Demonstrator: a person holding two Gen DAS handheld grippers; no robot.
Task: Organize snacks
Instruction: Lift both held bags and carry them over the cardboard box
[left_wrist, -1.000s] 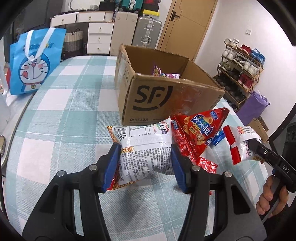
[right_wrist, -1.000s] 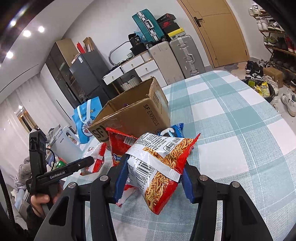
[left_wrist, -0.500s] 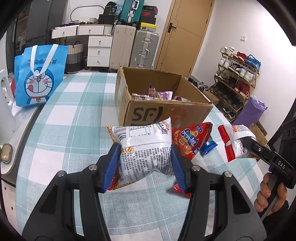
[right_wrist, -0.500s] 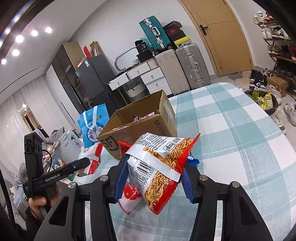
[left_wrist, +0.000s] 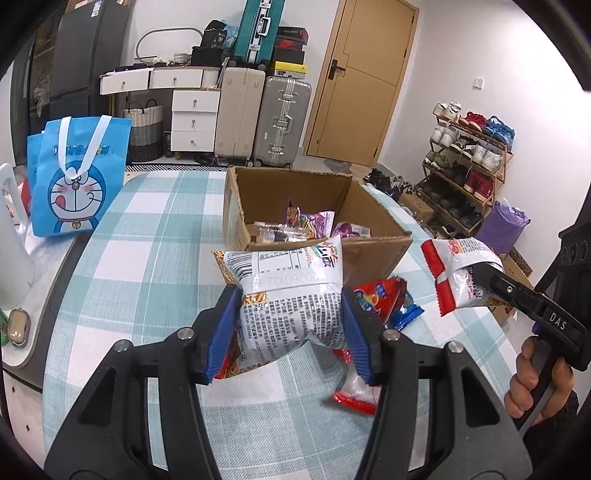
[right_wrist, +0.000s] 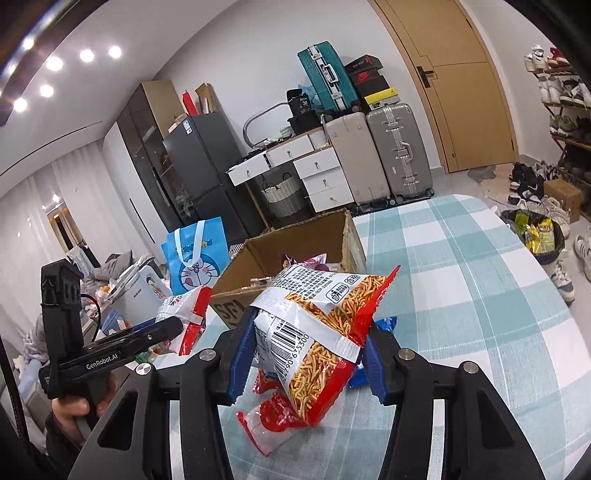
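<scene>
The white snack bag (left_wrist: 291, 295) sits squarely between the blue pads of the left claw (left_wrist: 290, 328), pinched at its lower half so the printed top flares up above the fingertips and the bottom bulges out beneath them. It hangs clear of the counter (left_wrist: 147, 266), in front of the near wall of the cardboard box (left_wrist: 373, 258).

The red-and-white noodle snack bag (right_wrist: 317, 339) is clamped the same way in the right claw (right_wrist: 304, 354): the pads press on its two sides, the barcode faces the camera, and the bag tilts, its red corner poking up to the right and its lower end drooping below the pads. In the left wrist view this bag (left_wrist: 454, 273) shows at the right edge, level with the box's rim and just beside its right corner.

Under both claws, loose packets lie on the checked cloth: a red packet with blue ends (left_wrist: 384, 299) just in front of the box, and a red-and-clear wrapper (right_wrist: 269, 421) nearer the cameras.

The box stands open, with purple and clear packets (left_wrist: 306, 225) inside. A blue cartoon tote bag (left_wrist: 77, 177) stands well apart at the counter's far left edge.
</scene>
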